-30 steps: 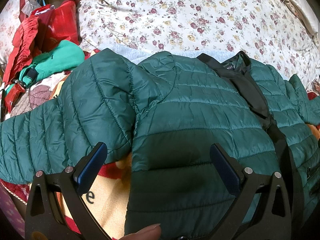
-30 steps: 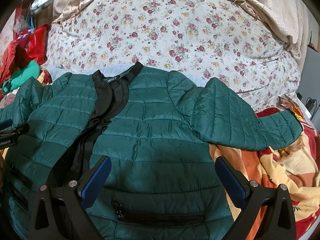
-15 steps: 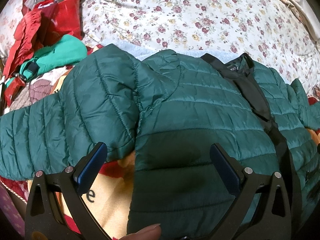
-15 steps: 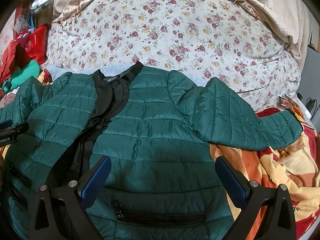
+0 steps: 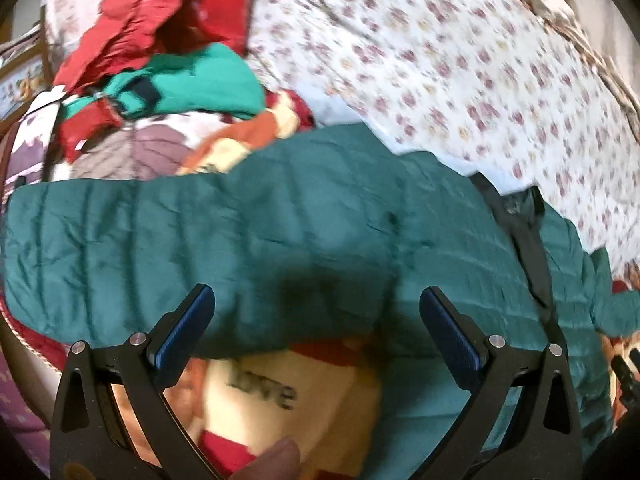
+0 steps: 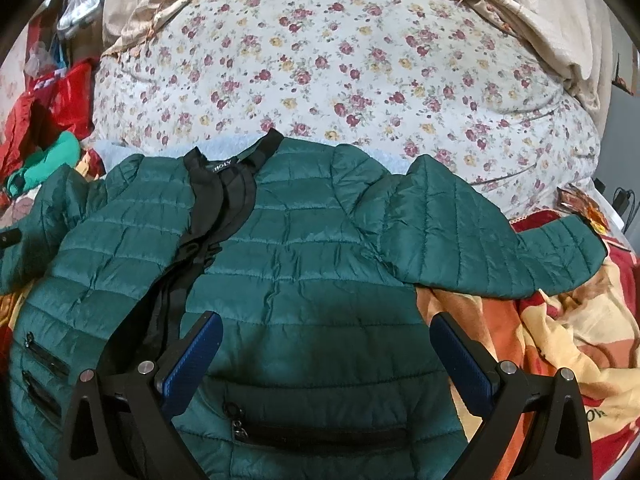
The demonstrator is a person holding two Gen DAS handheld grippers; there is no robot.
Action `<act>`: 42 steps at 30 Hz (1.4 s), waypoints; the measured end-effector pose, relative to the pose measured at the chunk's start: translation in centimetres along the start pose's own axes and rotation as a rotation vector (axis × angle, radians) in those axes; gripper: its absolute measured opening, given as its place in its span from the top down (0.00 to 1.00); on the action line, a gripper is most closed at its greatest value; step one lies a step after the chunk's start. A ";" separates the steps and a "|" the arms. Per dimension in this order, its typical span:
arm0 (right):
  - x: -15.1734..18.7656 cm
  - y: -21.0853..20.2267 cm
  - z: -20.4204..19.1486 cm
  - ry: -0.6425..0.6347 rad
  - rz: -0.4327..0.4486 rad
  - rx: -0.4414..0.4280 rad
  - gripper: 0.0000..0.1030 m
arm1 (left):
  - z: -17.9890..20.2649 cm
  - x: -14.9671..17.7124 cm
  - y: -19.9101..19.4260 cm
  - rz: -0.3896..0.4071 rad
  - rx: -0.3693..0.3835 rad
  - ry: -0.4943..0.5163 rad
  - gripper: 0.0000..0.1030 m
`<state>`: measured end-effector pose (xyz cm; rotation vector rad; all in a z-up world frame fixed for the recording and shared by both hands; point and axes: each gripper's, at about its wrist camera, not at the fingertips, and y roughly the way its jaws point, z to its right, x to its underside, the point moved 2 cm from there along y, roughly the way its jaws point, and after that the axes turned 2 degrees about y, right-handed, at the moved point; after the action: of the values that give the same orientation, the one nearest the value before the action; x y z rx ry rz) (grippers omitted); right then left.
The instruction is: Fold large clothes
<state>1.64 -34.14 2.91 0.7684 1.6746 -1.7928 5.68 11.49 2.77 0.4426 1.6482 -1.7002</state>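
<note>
Working over the bed, we held the left tool (image 5: 316, 332) with its jaws spread wide and nothing between them, above the outstretched left sleeve (image 5: 168, 240) of the green puffer jacket (image 6: 312, 264). That view was blurred. We noted the sleeve lying across a printed blanket (image 5: 288, 392). Beyond it we saw a heap of red clothes (image 5: 152, 20) and a bright green garment (image 5: 208, 80).

Our right tool (image 6: 324, 356) was likewise wide apart and gripping nothing, poised over the jacket's lower front, near the zipped pocket (image 6: 320, 432). We found the jacket spread flat, front side up, with its black collar (image 6: 228, 168) toward the floral quilt (image 6: 360, 72). Its right sleeve (image 6: 480, 240) reached out over the orange and yellow blanket (image 6: 560, 340).
</note>
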 end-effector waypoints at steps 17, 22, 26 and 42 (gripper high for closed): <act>0.6 1.2 -1.7 -0.099 -0.036 0.047 0.00 | -14.5 5.1 2.1 -0.006 -0.252 -0.458 0.00; 0.7 1.4 -1.5 -0.094 -0.044 0.053 0.00 | -17.1 3.5 2.6 0.016 -0.240 -0.552 0.00; 0.7 1.4 -1.5 -0.096 -0.044 0.053 0.00 | -16.5 2.8 1.2 0.068 -0.245 -0.518 0.01; 0.7 1.4 -1.6 -0.105 -0.049 0.054 0.00 | -13.9 0.6 1.8 0.113 -0.258 -0.344 0.01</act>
<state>2.25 -32.64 1.32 0.6497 1.5948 -1.8853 3.25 24.86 -0.68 0.1073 1.5285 -1.3687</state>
